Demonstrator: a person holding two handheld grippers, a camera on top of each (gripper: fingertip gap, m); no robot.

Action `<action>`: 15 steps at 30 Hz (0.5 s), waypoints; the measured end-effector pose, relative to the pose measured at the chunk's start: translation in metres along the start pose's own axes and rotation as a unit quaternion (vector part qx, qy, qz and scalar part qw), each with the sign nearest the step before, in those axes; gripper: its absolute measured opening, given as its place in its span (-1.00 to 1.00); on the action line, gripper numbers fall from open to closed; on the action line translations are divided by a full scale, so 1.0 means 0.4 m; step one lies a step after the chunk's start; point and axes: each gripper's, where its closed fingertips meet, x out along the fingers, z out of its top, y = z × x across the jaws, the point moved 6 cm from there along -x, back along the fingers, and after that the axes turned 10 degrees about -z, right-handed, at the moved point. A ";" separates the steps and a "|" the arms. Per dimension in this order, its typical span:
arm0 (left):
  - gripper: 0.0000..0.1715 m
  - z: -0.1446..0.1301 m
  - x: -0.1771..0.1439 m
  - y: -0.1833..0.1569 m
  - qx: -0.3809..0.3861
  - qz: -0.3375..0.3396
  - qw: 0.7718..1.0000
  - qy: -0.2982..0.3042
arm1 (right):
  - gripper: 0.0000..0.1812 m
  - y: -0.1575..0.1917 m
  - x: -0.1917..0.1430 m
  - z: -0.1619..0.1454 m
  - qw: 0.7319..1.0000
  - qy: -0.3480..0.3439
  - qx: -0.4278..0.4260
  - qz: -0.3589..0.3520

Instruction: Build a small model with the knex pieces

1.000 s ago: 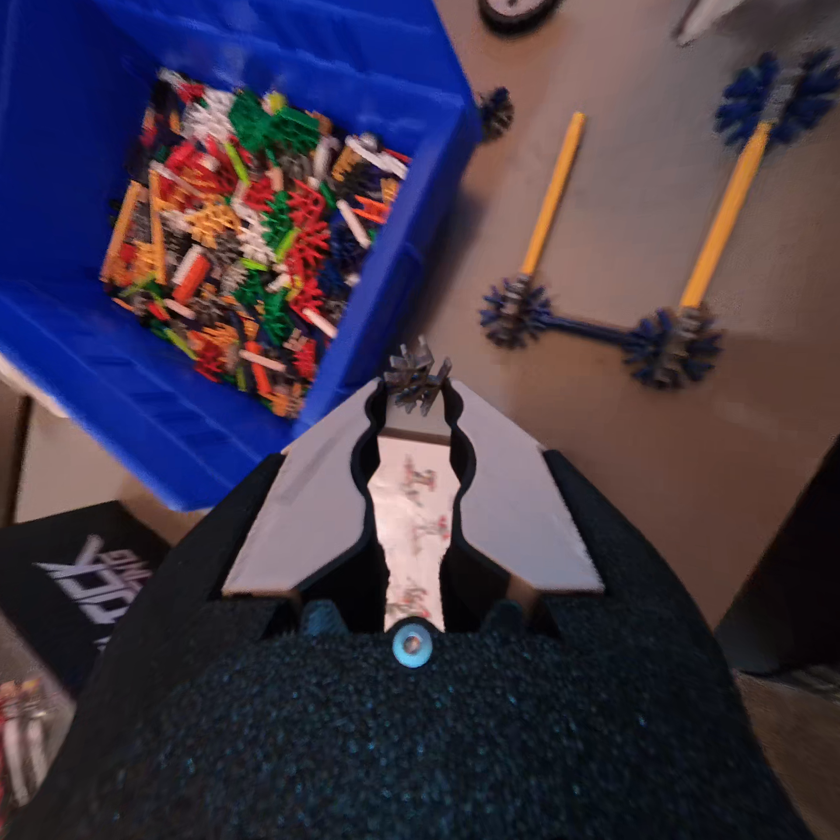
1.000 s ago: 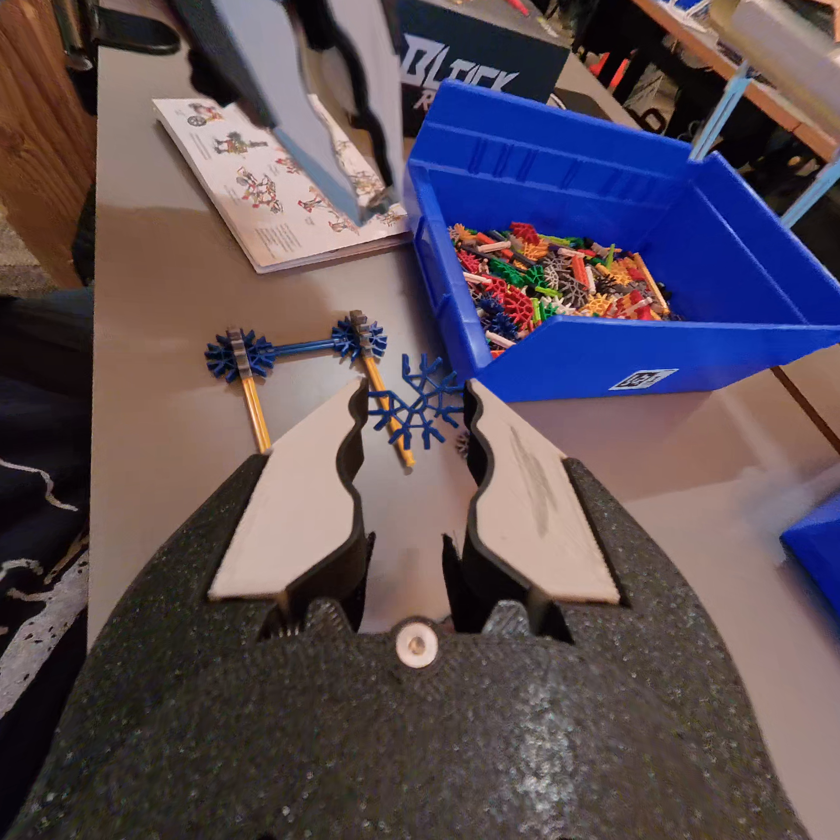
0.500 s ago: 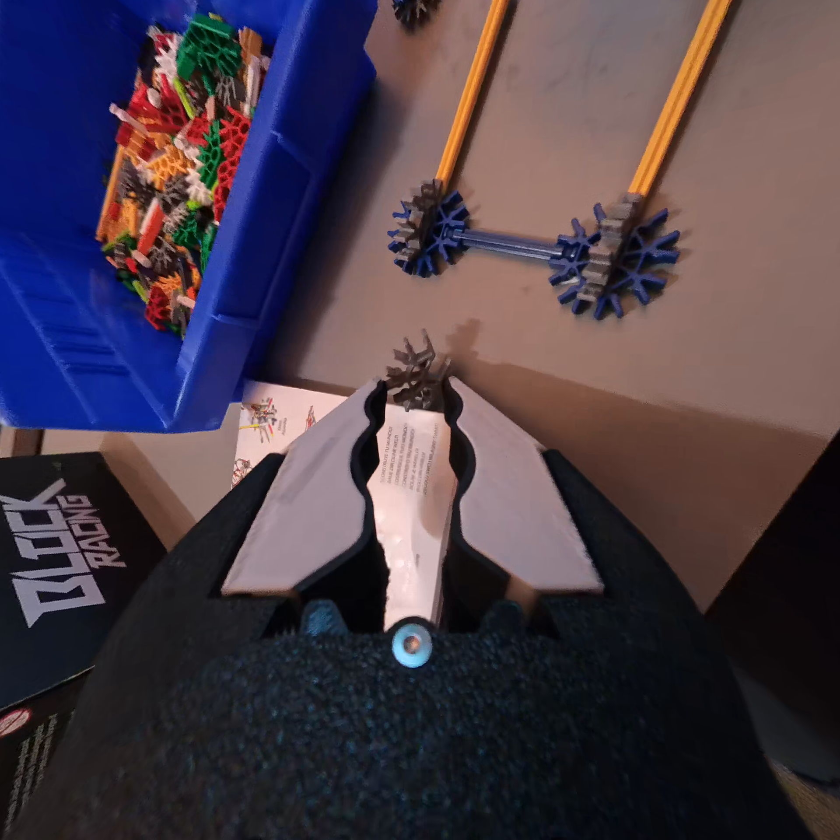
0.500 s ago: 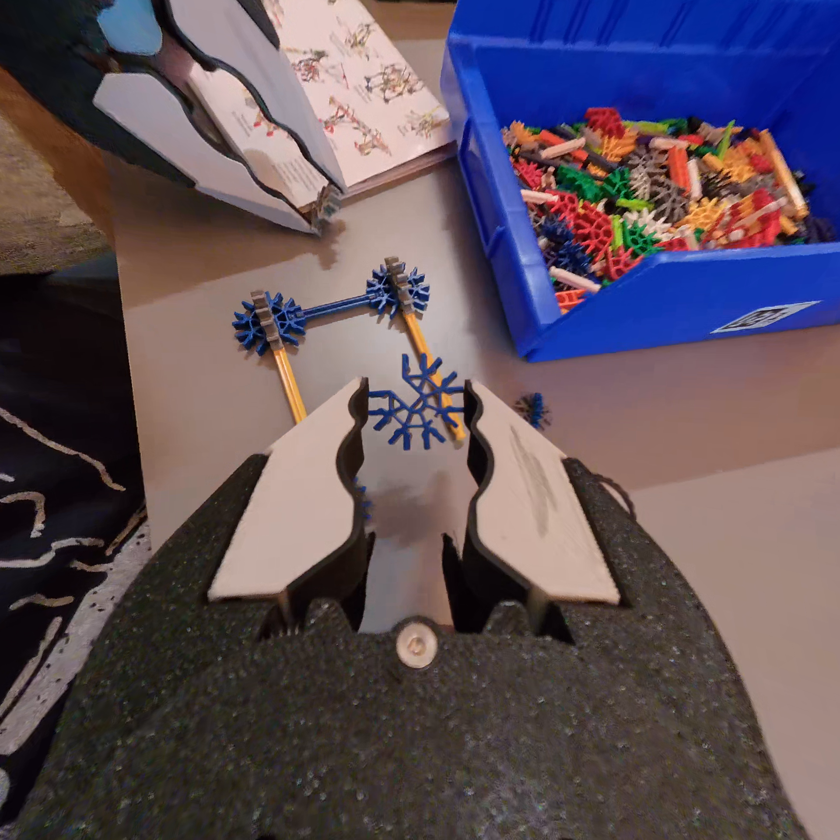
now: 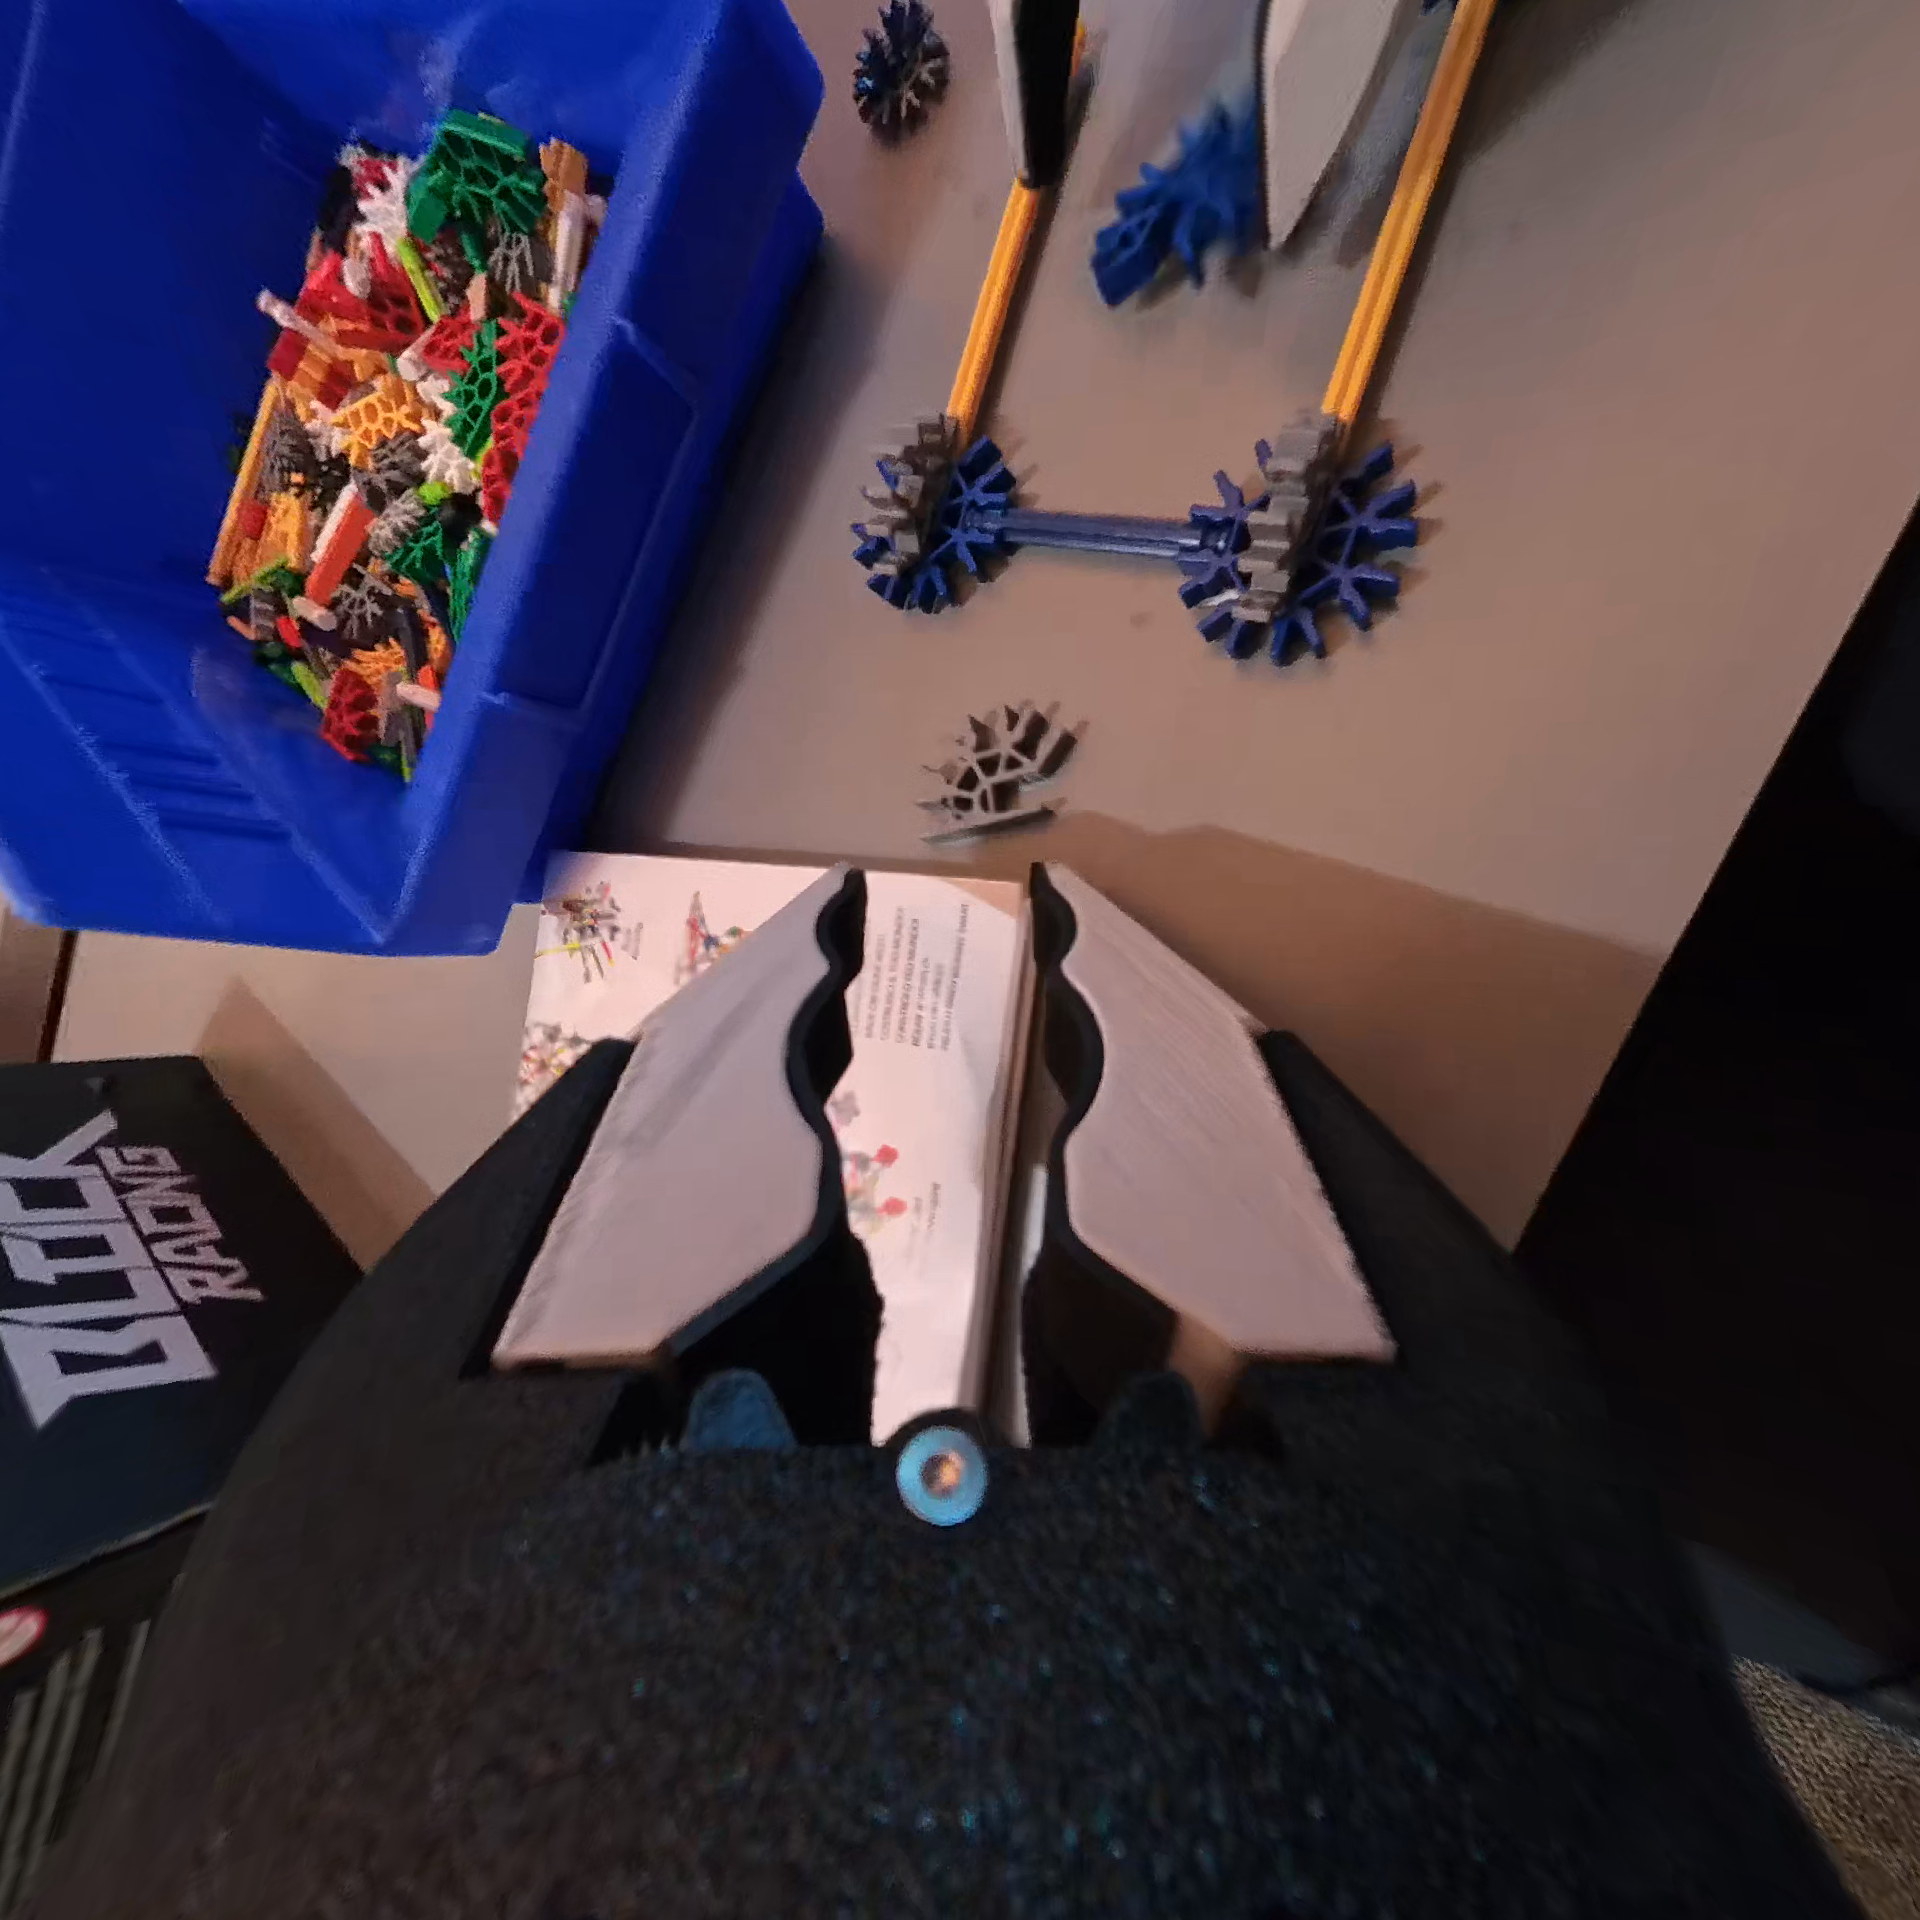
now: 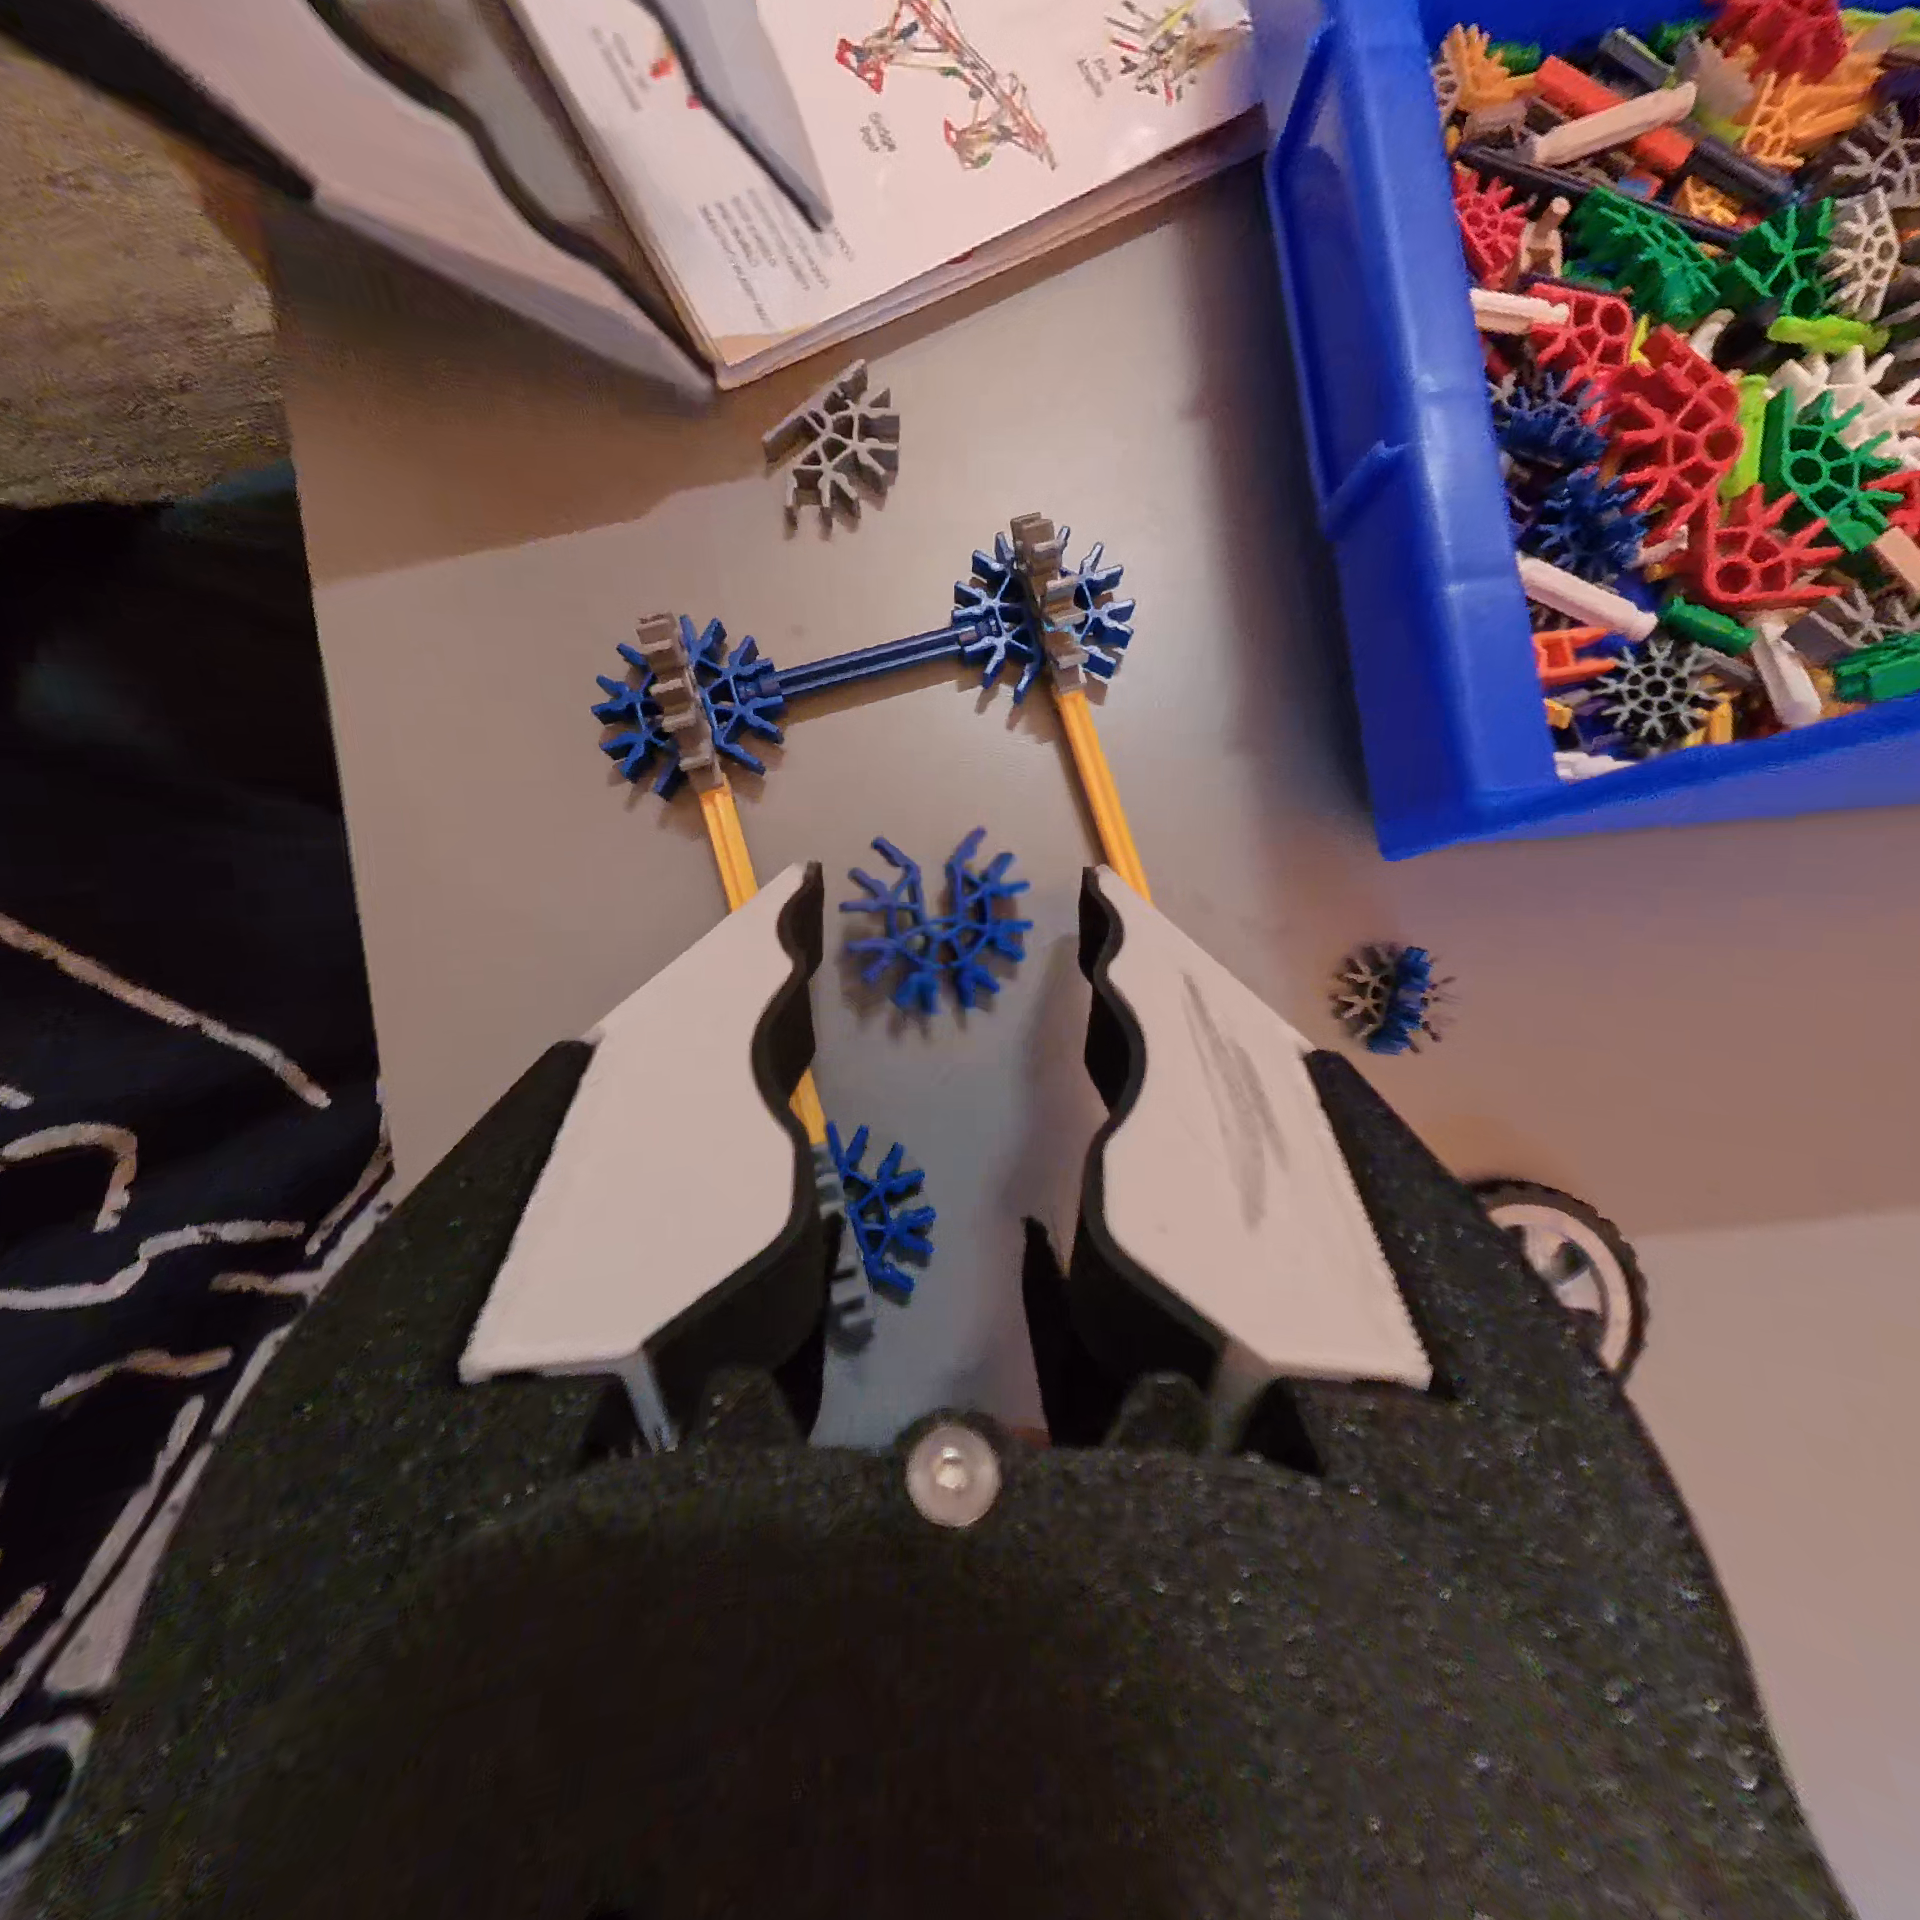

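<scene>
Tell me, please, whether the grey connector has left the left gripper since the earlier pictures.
Yes. The grey connector has dropped out of the left gripper, now open, onto the table between the booklet and the blue-and-yellow frame.

Both wrist views look steeply down at the table (image 5: 1558, 727) from close above, facing each other from opposite sides (each catches the other tool), sharing the blue-and-yellow rod frame (image 5: 1101, 530) (image 6: 873, 665), grey connector (image 5: 997, 764) (image 6: 836, 447), booklet (image 5: 935, 1039) (image 6: 935, 156) and blue bin (image 5: 644, 416) (image 6: 1382, 520).
</scene>
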 end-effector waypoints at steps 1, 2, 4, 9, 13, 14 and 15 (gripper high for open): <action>-0.65 0.006 -0.007 0.013 0.005 -0.002 1.000 -0.007 | -0.46 -0.002 -0.007 0.000 1.000 -0.003 -0.005 0.005; -0.65 0.013 -0.013 0.025 0.008 -0.009 1.000 -0.013 | -0.46 -0.006 -0.014 0.000 1.000 -0.006 -0.012 0.009; -0.65 0.016 -0.014 0.040 0.002 -0.065 0.998 -0.010 | -0.47 -0.015 -0.028 -0.003 0.999 -0.010 -0.028 0.015; -0.58 0.012 0.008 0.090 0.022 -0.137 0.990 0.012 | -0.49 -0.024 -0.045 -0.003 0.997 -0.014 -0.068 0.019; -0.55 0.008 0.041 0.089 0.029 -0.212 0.977 0.018 | -0.49 -0.021 -0.034 -0.002 0.997 -0.014 -0.075 0.015; -0.54 0.007 0.050 0.086 0.035 -0.222 0.974 0.019 | -0.49 -0.021 -0.030 -0.003 0.997 -0.015 -0.073 0.015; -0.54 0.007 0.056 0.082 0.038 -0.231 0.972 0.019 | -0.49 -0.020 -0.028 -0.004 0.997 -0.017 -0.070 0.016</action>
